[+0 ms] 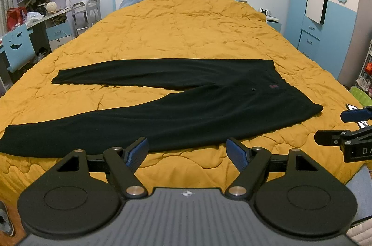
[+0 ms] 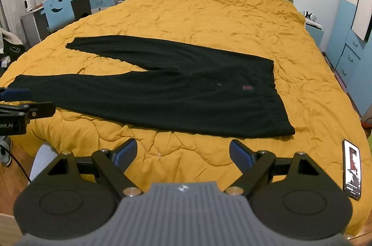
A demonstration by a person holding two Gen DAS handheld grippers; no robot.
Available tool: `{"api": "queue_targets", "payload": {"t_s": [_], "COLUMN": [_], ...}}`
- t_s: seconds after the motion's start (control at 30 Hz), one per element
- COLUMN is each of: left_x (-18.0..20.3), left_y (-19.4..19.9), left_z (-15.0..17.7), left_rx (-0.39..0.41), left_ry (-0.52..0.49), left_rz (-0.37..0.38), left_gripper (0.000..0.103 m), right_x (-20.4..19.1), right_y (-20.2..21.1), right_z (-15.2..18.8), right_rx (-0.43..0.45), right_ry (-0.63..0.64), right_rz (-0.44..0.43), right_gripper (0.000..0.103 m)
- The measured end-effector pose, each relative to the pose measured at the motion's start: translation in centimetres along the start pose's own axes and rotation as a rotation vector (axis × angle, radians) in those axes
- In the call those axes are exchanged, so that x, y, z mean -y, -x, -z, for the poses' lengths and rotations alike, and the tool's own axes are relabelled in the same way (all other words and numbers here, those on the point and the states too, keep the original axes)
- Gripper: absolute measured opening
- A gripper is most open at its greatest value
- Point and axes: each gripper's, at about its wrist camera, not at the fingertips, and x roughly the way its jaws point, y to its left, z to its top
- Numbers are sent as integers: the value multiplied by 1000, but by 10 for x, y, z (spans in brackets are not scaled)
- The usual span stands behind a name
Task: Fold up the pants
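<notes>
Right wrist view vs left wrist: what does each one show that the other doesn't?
Only the right wrist view shows a phone lying screen-up on the quilt near the bed's right edge, and a white camera on the desk at left.

Only the left wrist view shows a green basin beside the bed at right.

Both show the black pants spread flat and unfolded on the yellow quilt, waistband to the right, and both grippers, left gripper and right gripper, open, short of the fabric.
</notes>
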Motion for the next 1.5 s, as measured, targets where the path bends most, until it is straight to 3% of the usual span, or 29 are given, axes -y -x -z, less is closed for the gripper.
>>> {"api": "queue_targets", "payload": {"t_s": [1.07,1.4,1.5], "left_x": [0,-6,-17], "left_y": [0,-13,-21], "left_z": [0,2,4], "left_rx": [0,-32,-59], "left_ry": [0,23,50], "left_rz": [0,-19,-24], "left_gripper": [89,89,84], "right_x": [-3,1,8], "right_y": [-5,-14,-19], "right_z": [0,3,6], "right_rx": [-21,-33,-2], "right_ry": [13,-9,-23], "right_rz": [-9,-24,-25], "right_gripper": [83,83,83]}}
